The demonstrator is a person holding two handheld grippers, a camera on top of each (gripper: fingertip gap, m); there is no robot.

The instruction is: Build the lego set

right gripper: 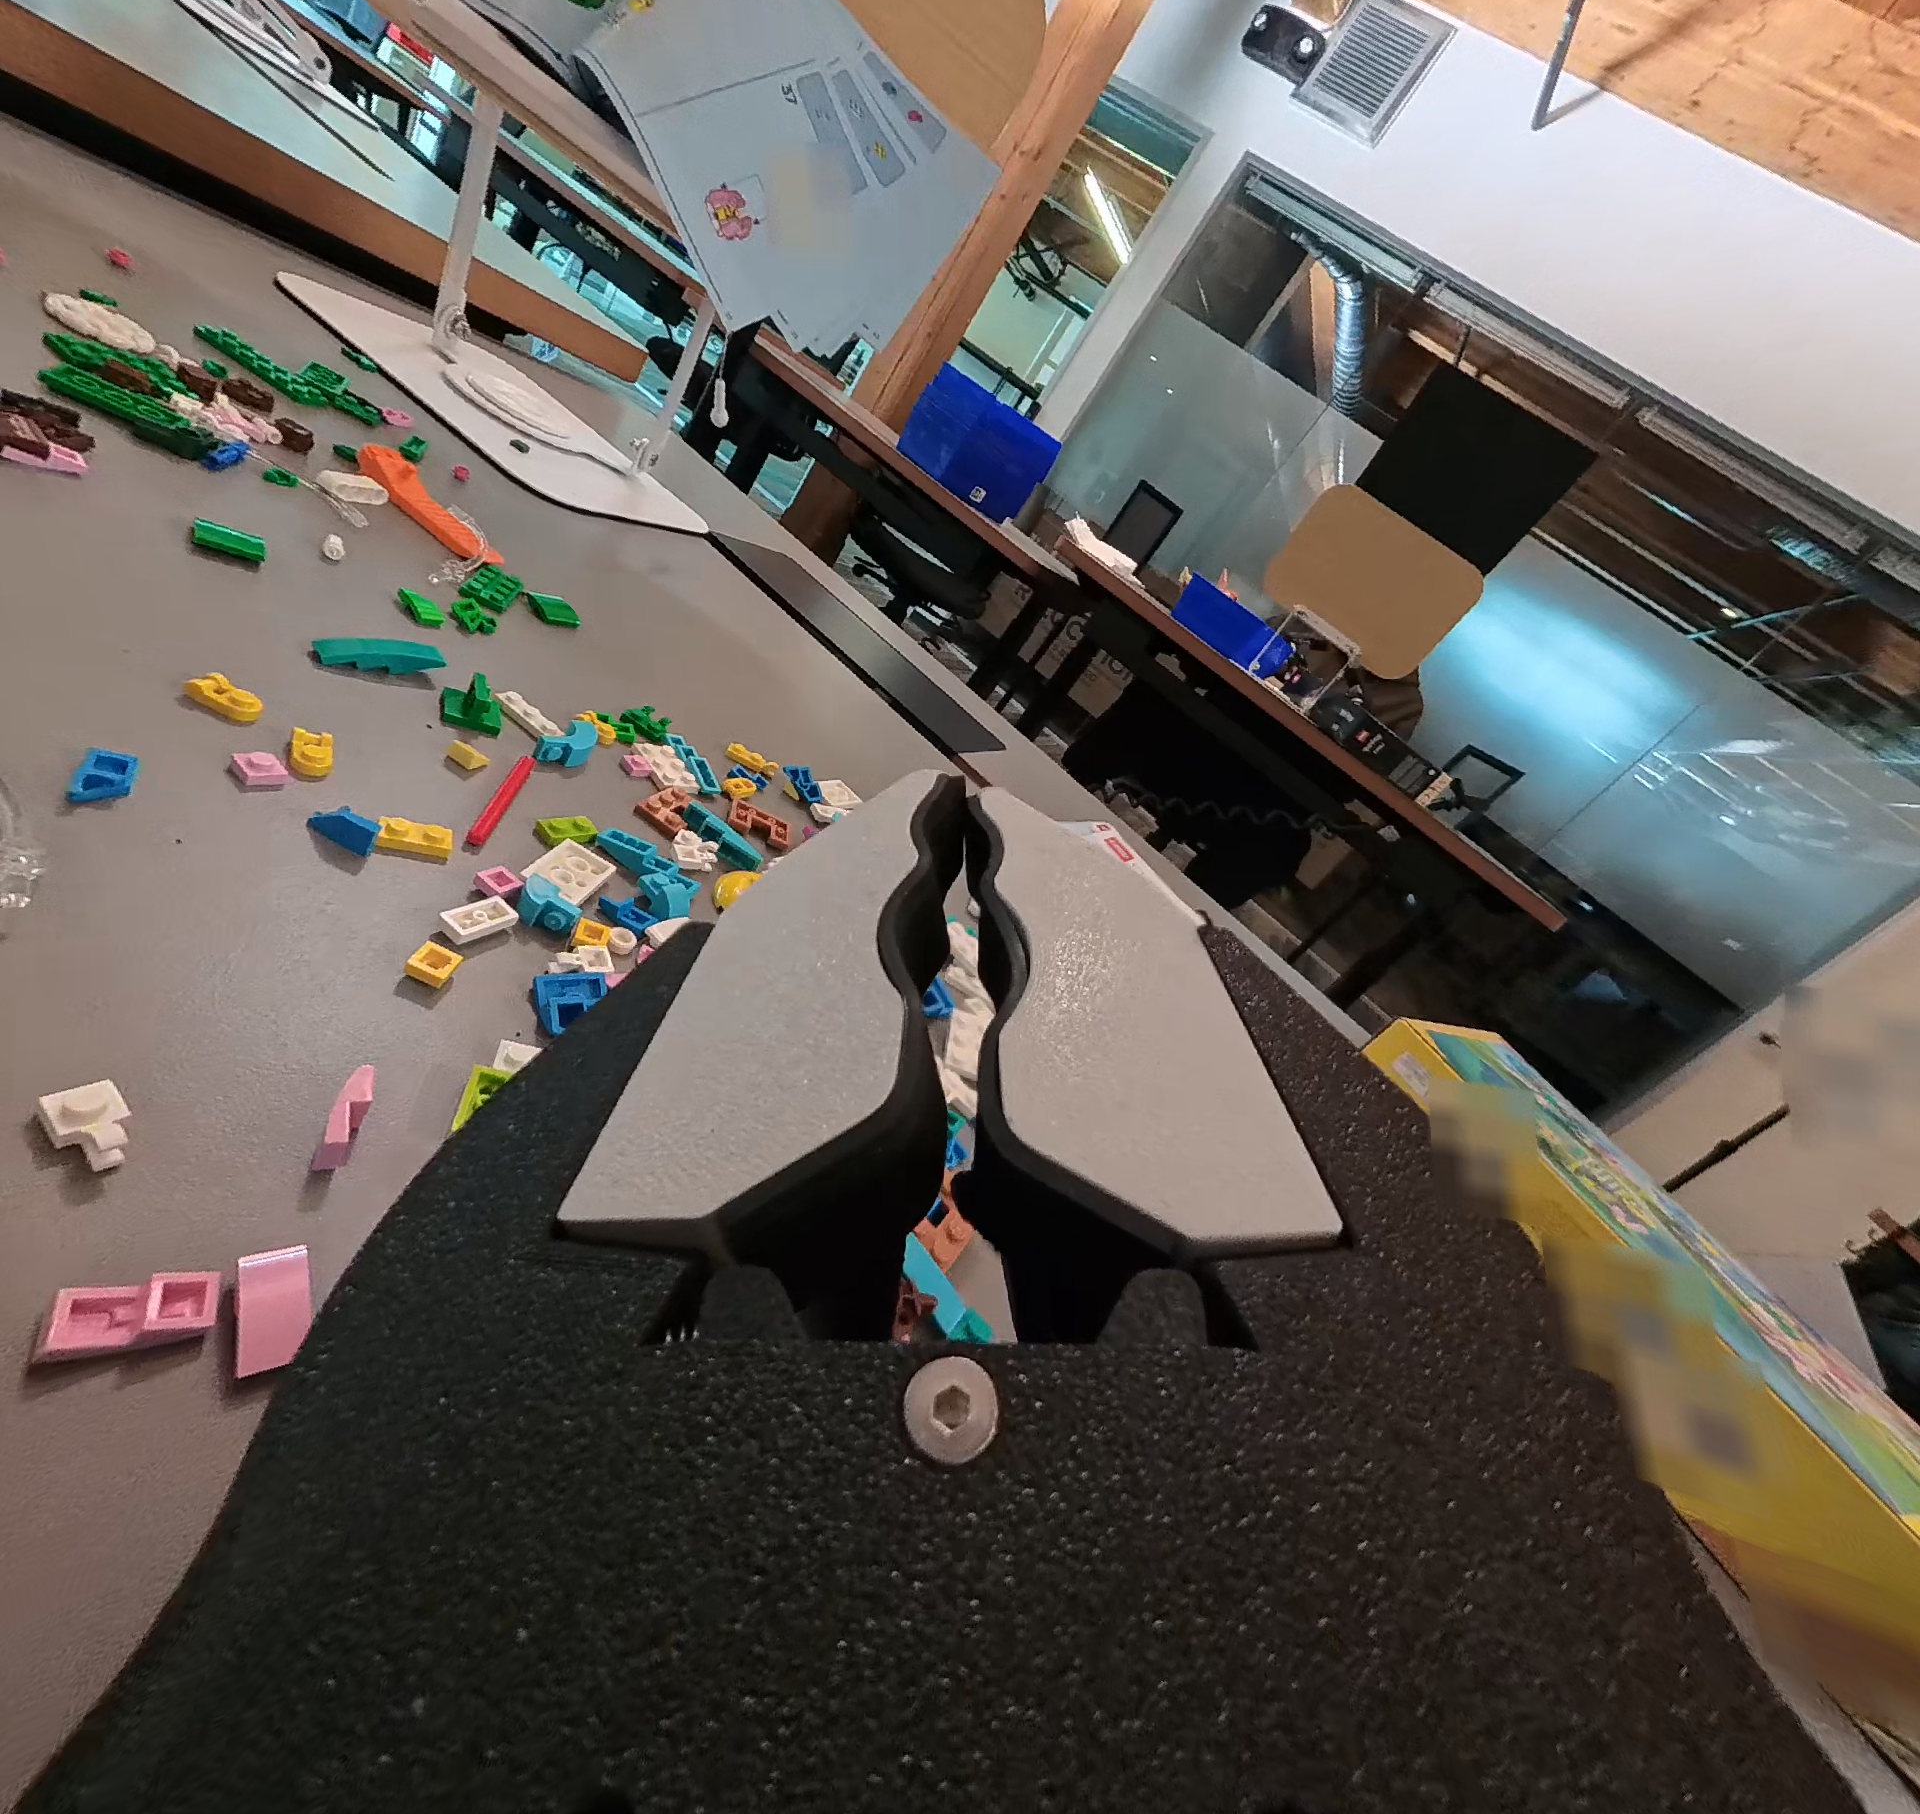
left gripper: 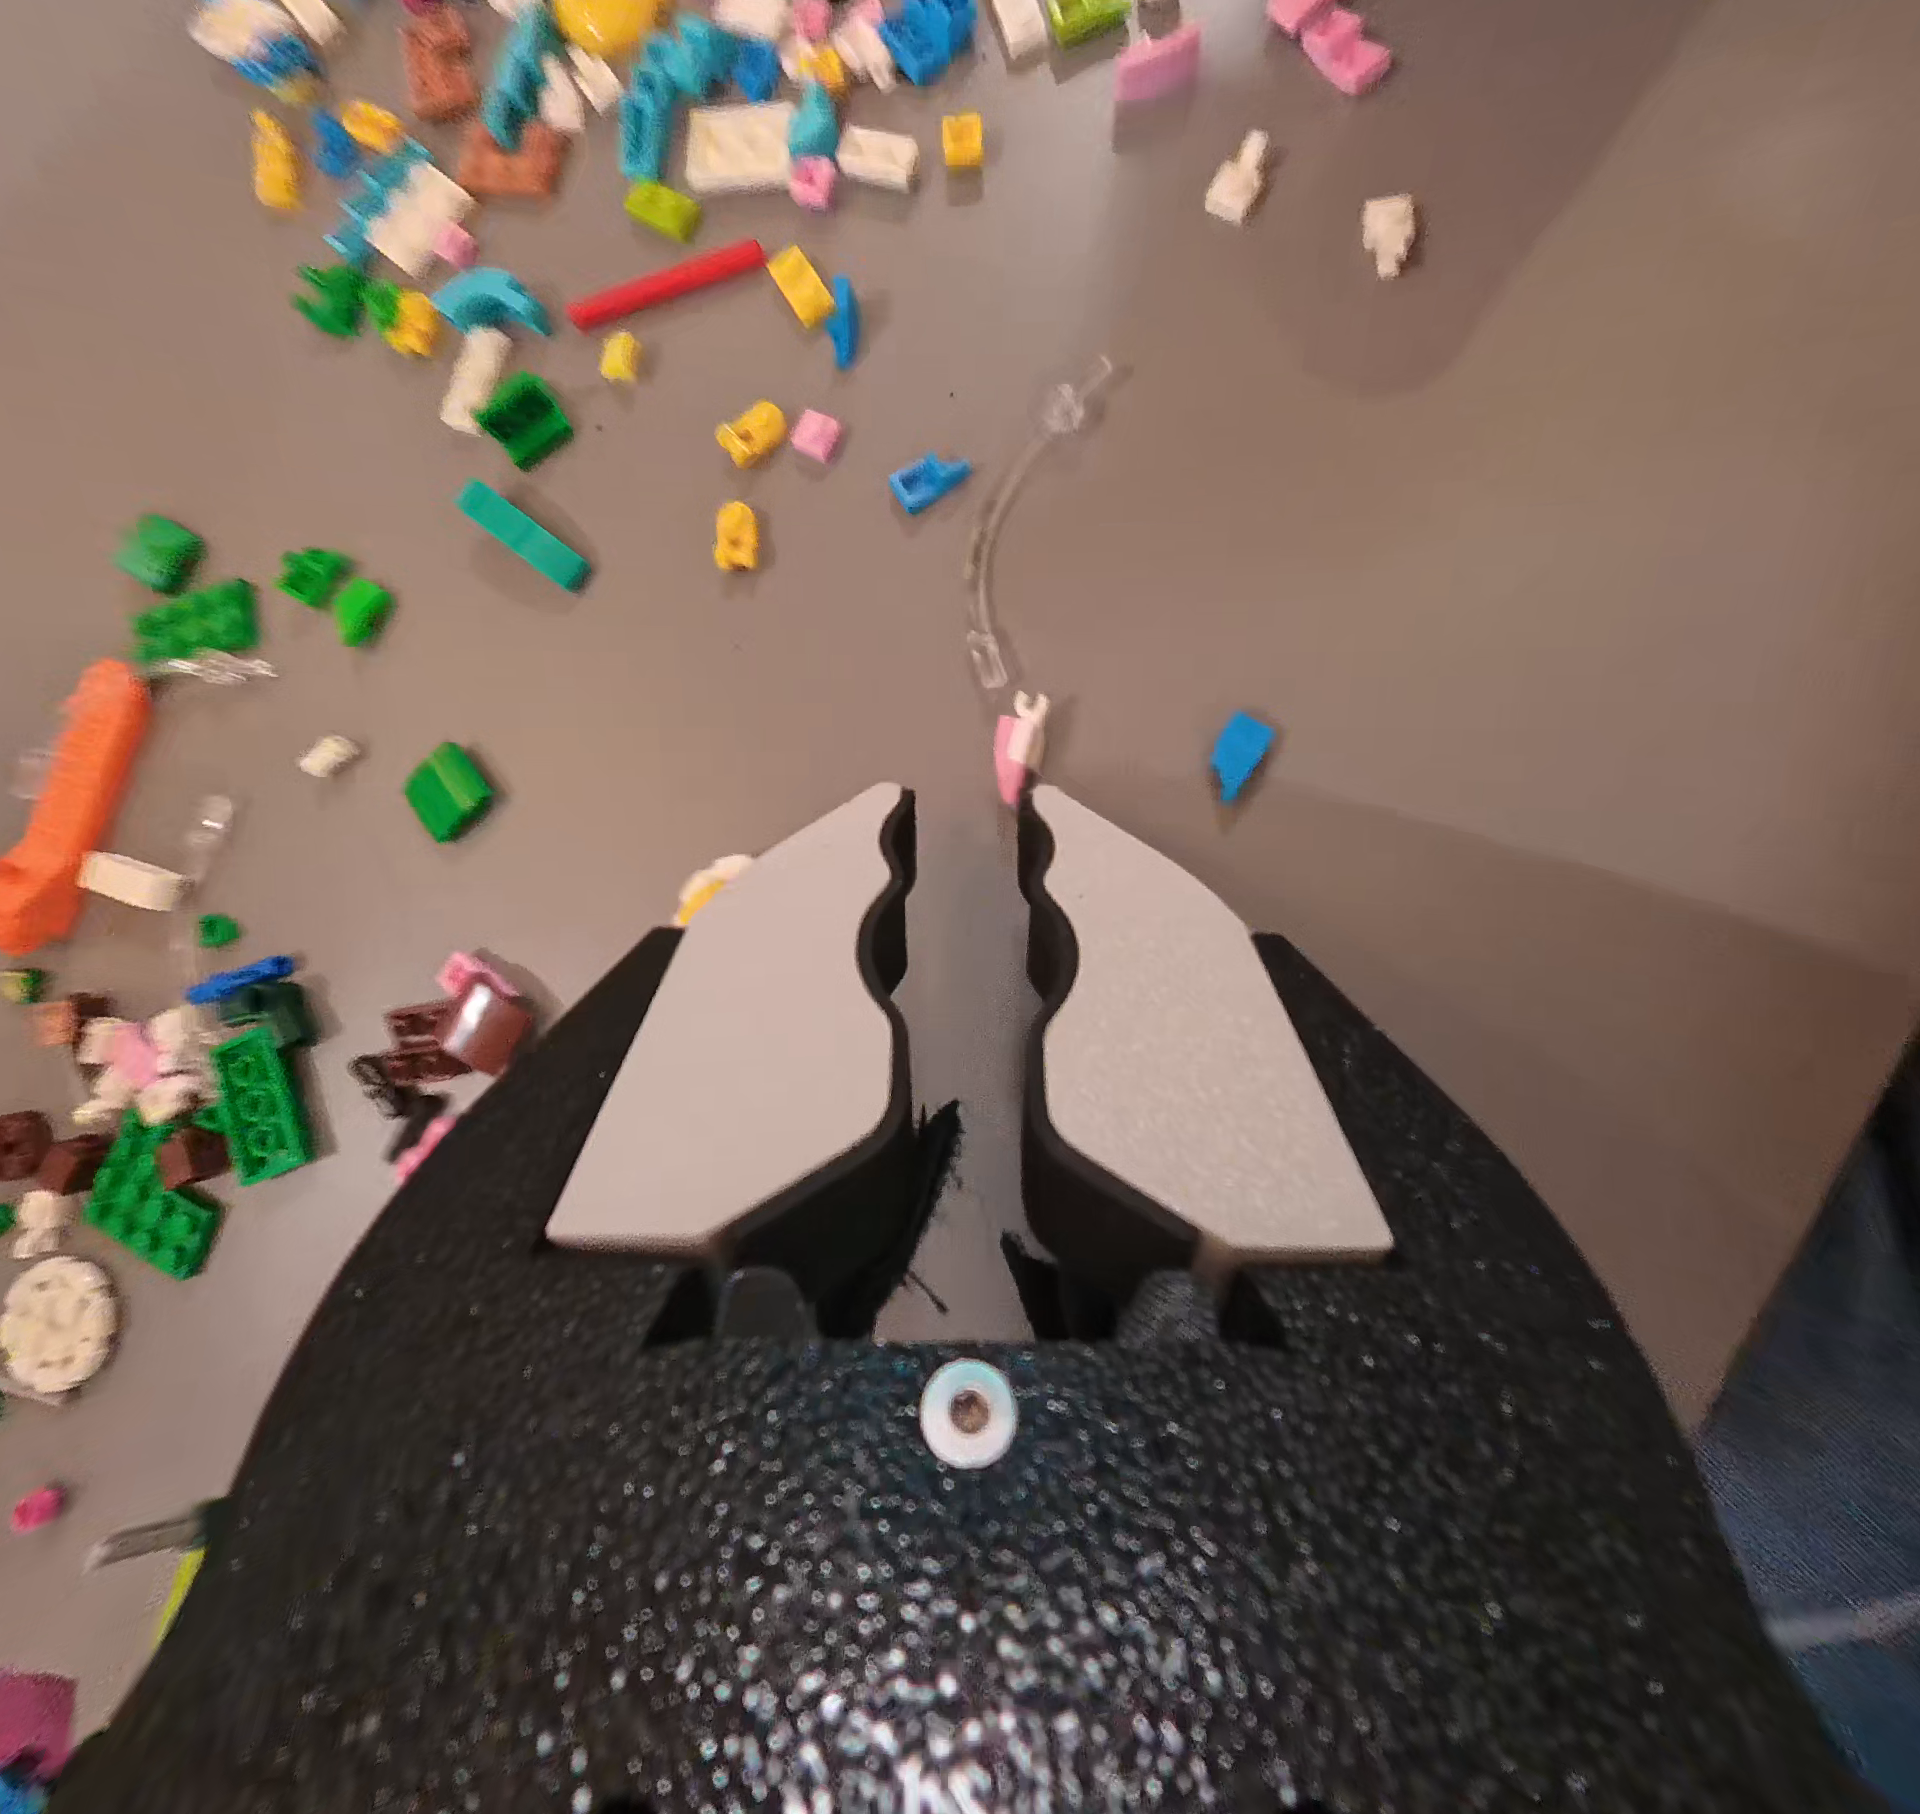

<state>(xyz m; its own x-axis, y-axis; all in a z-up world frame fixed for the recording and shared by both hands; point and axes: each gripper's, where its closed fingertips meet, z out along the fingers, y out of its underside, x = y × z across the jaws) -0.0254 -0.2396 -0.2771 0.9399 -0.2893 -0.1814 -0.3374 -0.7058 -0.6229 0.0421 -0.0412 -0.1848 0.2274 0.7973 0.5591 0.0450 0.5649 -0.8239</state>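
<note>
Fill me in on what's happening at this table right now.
A person is building a Lego set with two handheld grippers. Loose bricks lie scattered across the grey table, nothing visibly assembled yet. The left gripper hovers open and empty, its tips near a small pink piece. The right gripper is shut and holds nothing, raised above the pile. An instruction booklet sits on a stand behind, and the yellow box lies alongside.

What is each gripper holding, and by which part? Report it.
Nothing. The left gripper is open over bare table; the right gripper is shut with nothing between its tips.
</note>
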